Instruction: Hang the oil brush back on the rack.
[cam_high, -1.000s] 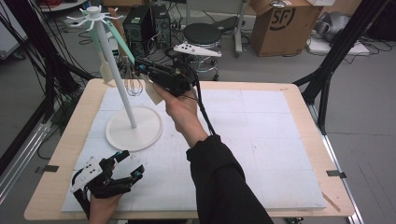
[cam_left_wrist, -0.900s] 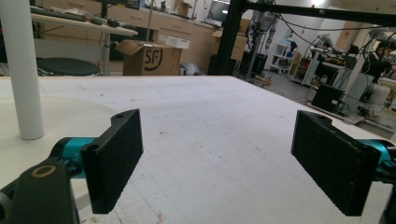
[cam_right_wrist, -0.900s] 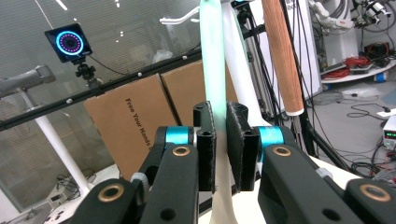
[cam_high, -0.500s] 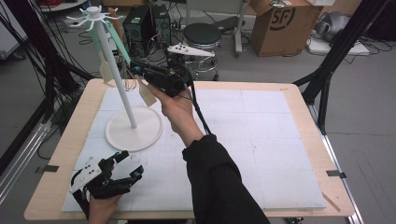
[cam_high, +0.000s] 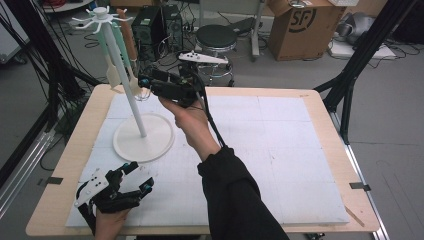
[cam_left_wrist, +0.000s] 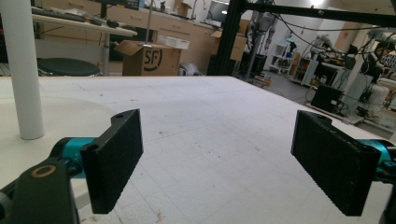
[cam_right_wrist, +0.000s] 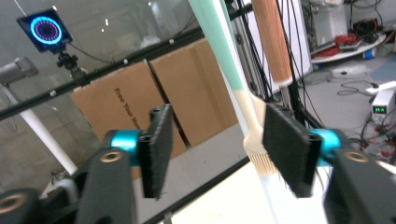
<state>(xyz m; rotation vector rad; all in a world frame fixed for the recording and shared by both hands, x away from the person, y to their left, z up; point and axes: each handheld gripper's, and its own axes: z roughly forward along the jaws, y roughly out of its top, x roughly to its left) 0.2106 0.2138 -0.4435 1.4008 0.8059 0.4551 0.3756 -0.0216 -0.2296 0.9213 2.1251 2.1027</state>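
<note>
A white rack (cam_high: 128, 85) with a round base (cam_high: 156, 146) stands at the table's left, with utensils hanging from its top hooks. My right gripper (cam_high: 144, 83), raised in a hand, points at the pole. Its jaws have just been opening and now stand apart (cam_right_wrist: 215, 154). A mint-green utensil with a cream slotted head (cam_right_wrist: 233, 88) hangs between them, close to the right pad (cam_right_wrist: 287, 149), with no pad pressing on it. A brown wooden handle (cam_right_wrist: 272, 42) hangs behind. My left gripper (cam_high: 136, 179) rests at the front left, open and empty (cam_left_wrist: 217, 158).
The rack's pole (cam_left_wrist: 22, 70) and base (cam_left_wrist: 42, 126) lie just left of the left gripper. A white mat (cam_high: 280, 150) covers the table. Behind the table stand a black stool (cam_high: 216, 36) and a cardboard box (cam_high: 300, 22).
The right gripper has moved left toward the rack's pole and its jaws have opened. The left gripper has stayed where it was.
</note>
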